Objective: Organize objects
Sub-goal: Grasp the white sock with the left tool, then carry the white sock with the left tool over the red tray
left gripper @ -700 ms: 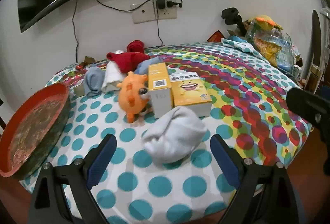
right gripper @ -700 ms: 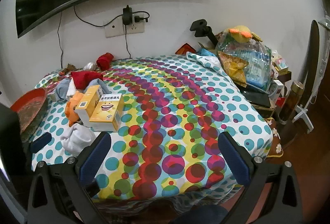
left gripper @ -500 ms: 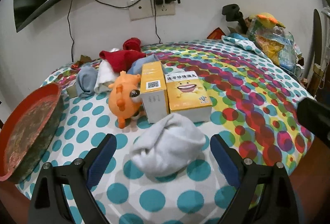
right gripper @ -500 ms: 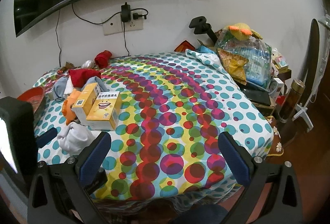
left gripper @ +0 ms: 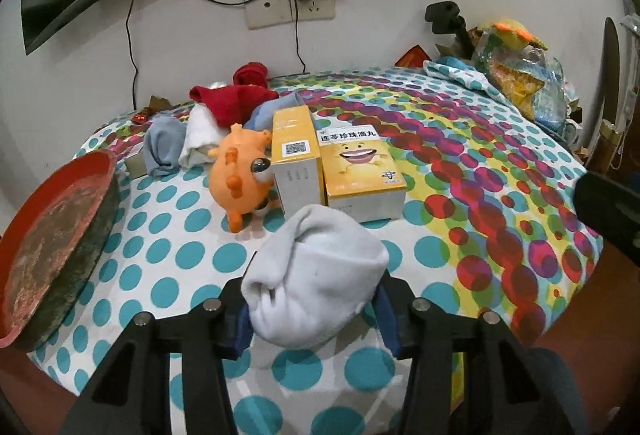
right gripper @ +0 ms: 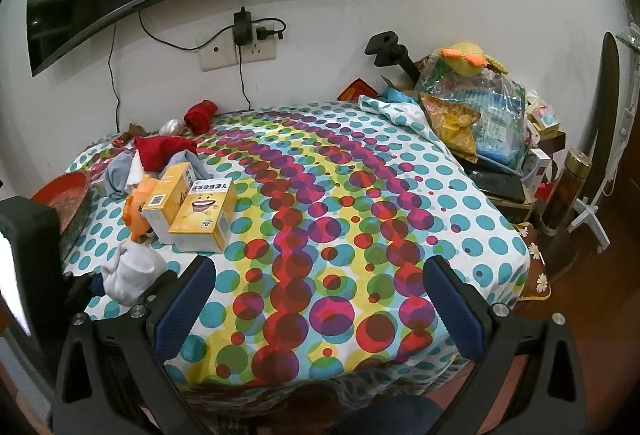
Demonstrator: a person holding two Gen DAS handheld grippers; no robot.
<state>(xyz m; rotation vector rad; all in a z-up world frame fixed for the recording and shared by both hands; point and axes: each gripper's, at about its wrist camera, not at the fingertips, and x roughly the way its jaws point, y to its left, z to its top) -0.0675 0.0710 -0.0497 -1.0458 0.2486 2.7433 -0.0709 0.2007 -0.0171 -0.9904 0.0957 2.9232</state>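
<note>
My left gripper (left gripper: 314, 319) is shut on a white sock (left gripper: 316, 283) near the table's front edge; the sock bulges up between the blue pads. It also shows in the right wrist view (right gripper: 132, 271). Behind it lie two yellow medicine boxes (left gripper: 360, 171), an orange plush toy (left gripper: 238, 171), and a pile of grey, white and red clothes (left gripper: 208, 115). My right gripper (right gripper: 320, 307) is open and empty above the front of the dotted tablecloth (right gripper: 360, 215).
A red tray (left gripper: 52, 235) hangs over the table's left edge. A bag of snacks with a yellow plush (right gripper: 472, 107) crowds the right side. A black clamp stand (right gripper: 388, 51) and wall socket (right gripper: 240, 51) stand behind the table.
My left gripper moved forward onto the white sock and closed on it. The right gripper stayed open and shifted slightly.
</note>
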